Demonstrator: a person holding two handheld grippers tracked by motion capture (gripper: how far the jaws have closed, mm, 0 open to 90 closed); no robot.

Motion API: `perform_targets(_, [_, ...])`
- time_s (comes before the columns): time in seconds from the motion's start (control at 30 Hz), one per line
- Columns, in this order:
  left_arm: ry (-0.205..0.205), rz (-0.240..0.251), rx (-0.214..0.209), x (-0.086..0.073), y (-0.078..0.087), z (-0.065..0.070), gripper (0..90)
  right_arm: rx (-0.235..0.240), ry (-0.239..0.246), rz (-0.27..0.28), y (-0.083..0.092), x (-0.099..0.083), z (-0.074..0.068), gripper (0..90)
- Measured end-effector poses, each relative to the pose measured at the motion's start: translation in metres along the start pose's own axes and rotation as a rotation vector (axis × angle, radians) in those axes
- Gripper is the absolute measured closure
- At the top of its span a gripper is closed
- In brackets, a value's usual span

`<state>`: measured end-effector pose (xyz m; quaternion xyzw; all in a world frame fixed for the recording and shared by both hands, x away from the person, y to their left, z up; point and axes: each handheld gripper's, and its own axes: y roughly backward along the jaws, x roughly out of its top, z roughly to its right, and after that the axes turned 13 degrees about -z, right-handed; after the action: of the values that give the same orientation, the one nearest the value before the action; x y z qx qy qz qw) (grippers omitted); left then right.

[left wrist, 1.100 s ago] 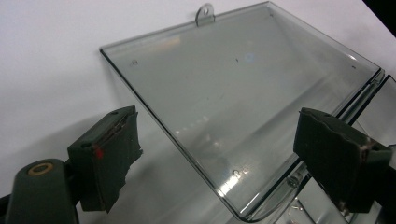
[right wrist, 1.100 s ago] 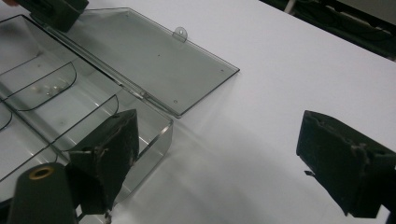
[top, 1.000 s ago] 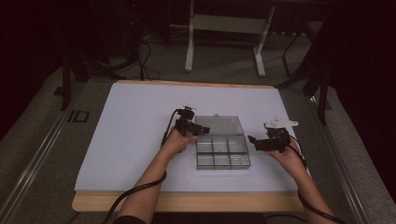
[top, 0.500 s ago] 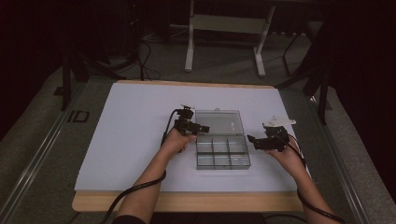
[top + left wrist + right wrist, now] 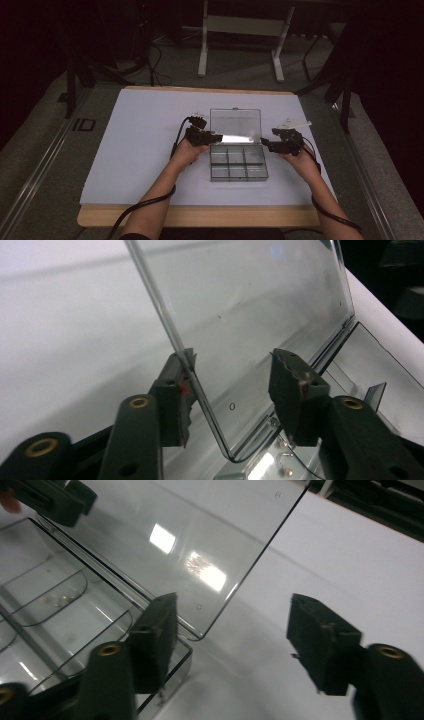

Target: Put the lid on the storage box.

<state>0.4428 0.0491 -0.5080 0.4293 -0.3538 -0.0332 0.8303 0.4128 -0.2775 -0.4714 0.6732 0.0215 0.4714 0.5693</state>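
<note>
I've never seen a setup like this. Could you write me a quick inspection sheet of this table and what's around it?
Surface: wooden table under a white sheet.
Job's things: clear plastic box with compartments, lid raised.
Clutter: nothing seen.
Grippers: left gripper straddles the lid's edge, jaws just closing; right gripper is at the lid's other corner, jaws just closing, pads apart.
Cables: one cable trails from each gripper.
Surroundings: dark room, white metal stand behind.
</note>
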Motion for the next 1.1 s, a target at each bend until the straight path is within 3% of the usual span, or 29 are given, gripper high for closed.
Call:
perform_targets(0.27, [-0.066,0.042,0.029,-0.006,0.009,0.005,66.5,0.021,-0.002,-0.015,-0.009,0.007,0.003,54.5])
perform_targets(0.57, [-0.111,0.065,0.042,-0.010,0.011,0.007,69.1,0.030,0.012,-0.033,-0.016,0.009,0.000,74.8])
perform_targets(1.1, [-0.150,0.085,0.060,-0.014,0.027,0.010,69.4,0.046,0.031,-0.023,-0.011,0.009,-0.001,80.3])
